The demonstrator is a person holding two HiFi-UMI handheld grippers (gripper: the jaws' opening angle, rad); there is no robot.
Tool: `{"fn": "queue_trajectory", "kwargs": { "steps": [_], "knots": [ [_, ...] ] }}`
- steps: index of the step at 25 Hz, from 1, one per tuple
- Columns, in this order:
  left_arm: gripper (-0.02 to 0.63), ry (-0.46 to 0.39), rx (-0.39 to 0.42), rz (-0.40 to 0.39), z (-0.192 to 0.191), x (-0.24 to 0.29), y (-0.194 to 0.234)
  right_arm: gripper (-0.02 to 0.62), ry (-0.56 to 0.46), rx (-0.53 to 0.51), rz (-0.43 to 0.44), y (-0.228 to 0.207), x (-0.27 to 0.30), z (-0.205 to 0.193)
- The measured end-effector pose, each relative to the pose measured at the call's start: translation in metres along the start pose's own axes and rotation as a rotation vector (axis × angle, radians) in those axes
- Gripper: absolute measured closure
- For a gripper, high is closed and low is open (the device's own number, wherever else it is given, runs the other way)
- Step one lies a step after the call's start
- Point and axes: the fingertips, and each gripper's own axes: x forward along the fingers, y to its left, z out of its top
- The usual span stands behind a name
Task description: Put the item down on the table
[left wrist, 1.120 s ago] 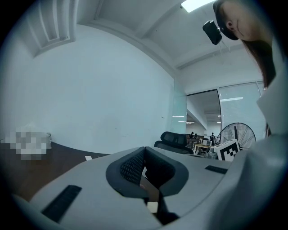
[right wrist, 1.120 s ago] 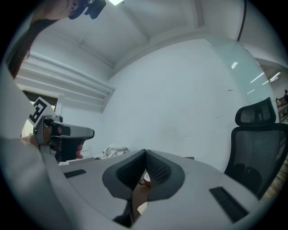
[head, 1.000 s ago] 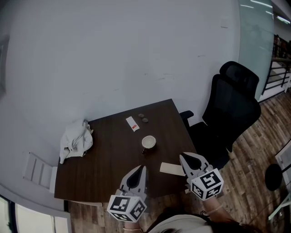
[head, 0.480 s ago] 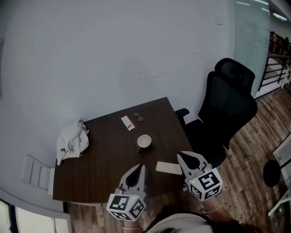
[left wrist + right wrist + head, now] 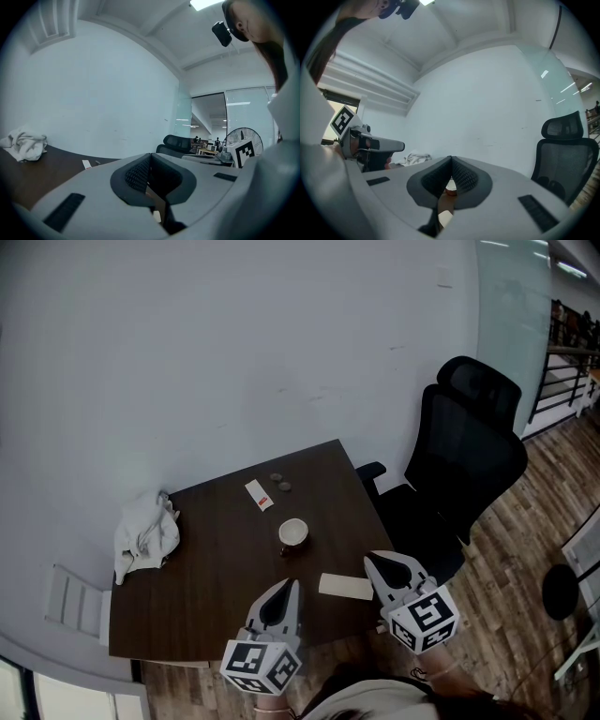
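I see a dark brown wooden table, roughly square, with its far edge close against the pale wall. I can't say for certain which thing is the item. I take it to be the flat beige card, a small plain rectangle. It lies flat on the tabletop, close to the table's near edge and toward its right side, its long side running roughly along that edge. It lies free, all of it on the wood. Any print on it is too small to read.
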Motion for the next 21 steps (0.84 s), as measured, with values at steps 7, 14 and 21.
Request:
{"fn": "queue_trajectory", "kwargs": {
  "steps": [7, 14, 21],
  "knots": [
    [0.588, 0.006, -0.002, -0.020, -0.0015, 0.0042, -0.0058, 0.586, -0.007, -0.004, -0.009, -0.0003, -0.0016, 0.0011],
    [0.588, 0.017, -0.011, -0.033, -0.0048, 0.0066, -0.0095, 0.588, -0.014, -0.061, -0.038, -0.0052, -0.0040, 0.0023],
    [0.588, 0.021, -0.016, -0.040, -0.0091, 0.0087, -0.0109, 0.588, -0.017, -0.047, -0.039, -0.0069, -0.0043, -0.0012]
  ]
}}
